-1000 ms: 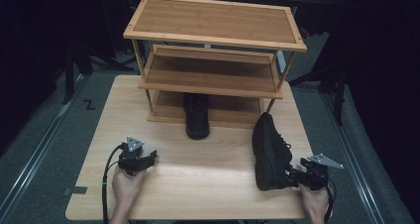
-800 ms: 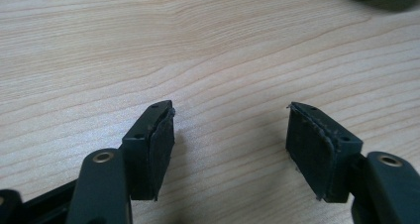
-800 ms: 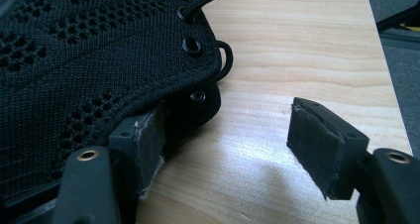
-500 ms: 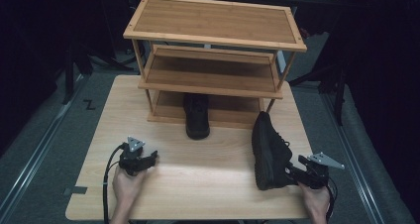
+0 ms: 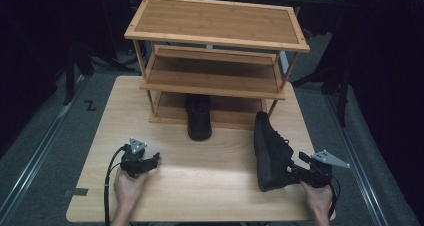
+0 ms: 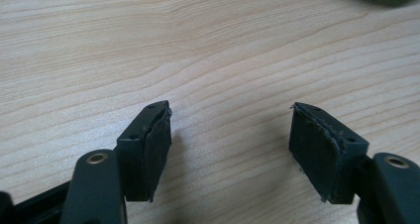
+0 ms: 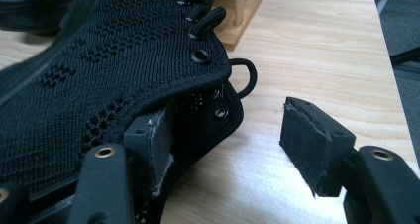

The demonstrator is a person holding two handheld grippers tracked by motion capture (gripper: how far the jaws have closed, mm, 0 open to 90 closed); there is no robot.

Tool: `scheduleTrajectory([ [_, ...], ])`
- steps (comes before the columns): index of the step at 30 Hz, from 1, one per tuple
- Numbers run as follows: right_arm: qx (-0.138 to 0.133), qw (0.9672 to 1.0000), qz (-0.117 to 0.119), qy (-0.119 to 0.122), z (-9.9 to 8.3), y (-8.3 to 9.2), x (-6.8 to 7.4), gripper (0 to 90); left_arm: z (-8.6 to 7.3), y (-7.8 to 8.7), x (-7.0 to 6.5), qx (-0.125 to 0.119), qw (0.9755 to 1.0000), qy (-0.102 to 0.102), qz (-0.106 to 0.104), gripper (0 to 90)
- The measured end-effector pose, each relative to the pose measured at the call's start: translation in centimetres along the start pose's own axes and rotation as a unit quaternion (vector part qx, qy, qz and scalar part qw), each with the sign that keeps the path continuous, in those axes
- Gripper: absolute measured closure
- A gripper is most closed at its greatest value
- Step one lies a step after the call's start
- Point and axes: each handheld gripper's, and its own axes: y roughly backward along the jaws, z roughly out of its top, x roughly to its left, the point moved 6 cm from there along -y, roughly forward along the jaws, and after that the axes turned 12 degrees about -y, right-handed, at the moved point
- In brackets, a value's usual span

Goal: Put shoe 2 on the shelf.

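rack (image 5: 215, 76) hides second shoe's (image 5: 199, 117) toe

A recording studio or lab setup, not a home: a lone wooden desk (image 5: 210, 196) stands on grey carpet (image 5: 45, 151) ringed by black curtains (image 5: 385, 61), with tape marks on the floor (image 5: 90, 106) and stand legs (image 5: 342, 101) beside its edges.
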Motion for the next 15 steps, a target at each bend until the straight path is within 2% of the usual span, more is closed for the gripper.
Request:
scheduleTrajectory([
  [15, -0.003, 0.9998, 0.012, 0.018, 1.3, -0.4, 1.5, 38.2, 0.0, 0.0, -0.1, 0.0, 1.0, -0.001, -0.001, 32.5],
])
